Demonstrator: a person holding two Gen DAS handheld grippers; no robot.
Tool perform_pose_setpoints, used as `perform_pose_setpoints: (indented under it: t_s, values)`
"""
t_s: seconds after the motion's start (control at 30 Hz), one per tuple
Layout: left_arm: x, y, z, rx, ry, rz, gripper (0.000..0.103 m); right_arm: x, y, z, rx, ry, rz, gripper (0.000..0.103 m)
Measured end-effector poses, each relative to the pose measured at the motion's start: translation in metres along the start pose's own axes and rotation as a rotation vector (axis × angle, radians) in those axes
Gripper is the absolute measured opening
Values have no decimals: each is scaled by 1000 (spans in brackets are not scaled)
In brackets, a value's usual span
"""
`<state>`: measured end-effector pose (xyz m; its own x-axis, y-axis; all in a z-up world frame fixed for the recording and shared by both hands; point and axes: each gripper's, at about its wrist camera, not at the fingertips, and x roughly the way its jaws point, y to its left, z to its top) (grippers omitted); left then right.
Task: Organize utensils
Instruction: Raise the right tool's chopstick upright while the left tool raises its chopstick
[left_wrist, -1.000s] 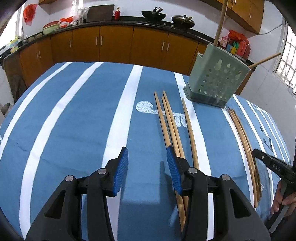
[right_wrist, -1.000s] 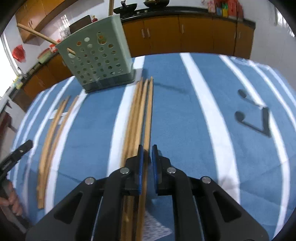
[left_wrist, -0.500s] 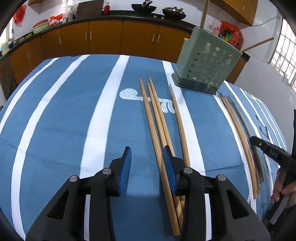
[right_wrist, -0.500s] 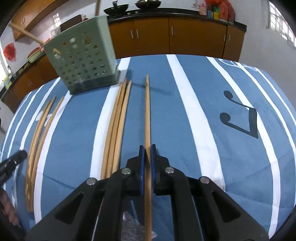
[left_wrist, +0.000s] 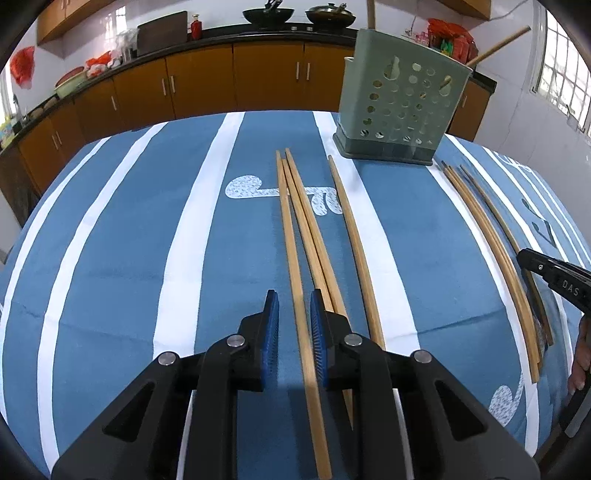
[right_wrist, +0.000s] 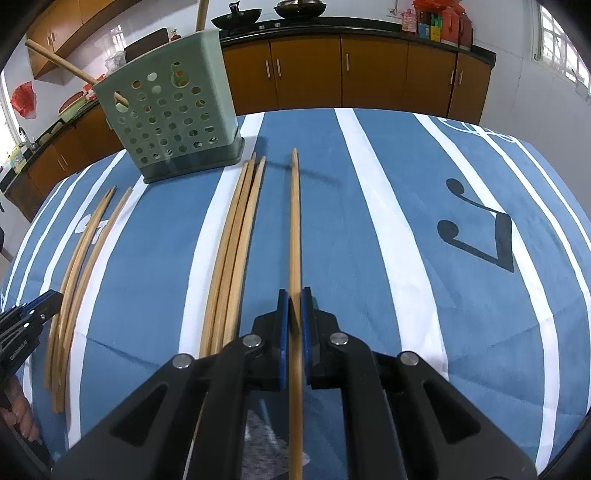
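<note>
Left gripper (left_wrist: 293, 325): jaws closing around the leftmost chopstick (left_wrist: 291, 251), pads not yet pressing; 1 s ago they stood wide, beside the sticks. Right gripper (right_wrist: 294, 319): pinched on 1 chopstick (right_wrist: 294, 221), now swung apart from its bundle; earlier it lay against it. Left view: 4 loose chopsticks ahead, green holder (left_wrist: 400, 110) beyond with 2 sticks in it. Only the right view shows the 3-stick bundle (right_wrist: 236, 236) clearly, plus the note print (right_wrist: 480, 229). All on the blue striped cloth (left_wrist: 122, 240).
</note>
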<state>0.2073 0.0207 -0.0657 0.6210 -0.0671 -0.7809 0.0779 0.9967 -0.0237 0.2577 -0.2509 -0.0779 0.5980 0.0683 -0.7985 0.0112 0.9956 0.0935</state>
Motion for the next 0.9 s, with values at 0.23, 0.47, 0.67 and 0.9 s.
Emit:
perform_pose_setpoints:
  t_s: [0.23,0.47,0.67,0.9]
  values:
    - [3,0,5,25,-2,56,7,2,2,0,-16,-21,-15,8]
    - [21,36,30,-84,-16,64,7,14,-12,17,18,-54,-42,8]
    - [22,49,32,-140,-30,-3,7,17,-20,19,51,-62,-21,8]
    - [23,51,33,-158,-30,-22,8,17,-20,19,52,-63,-19,8]
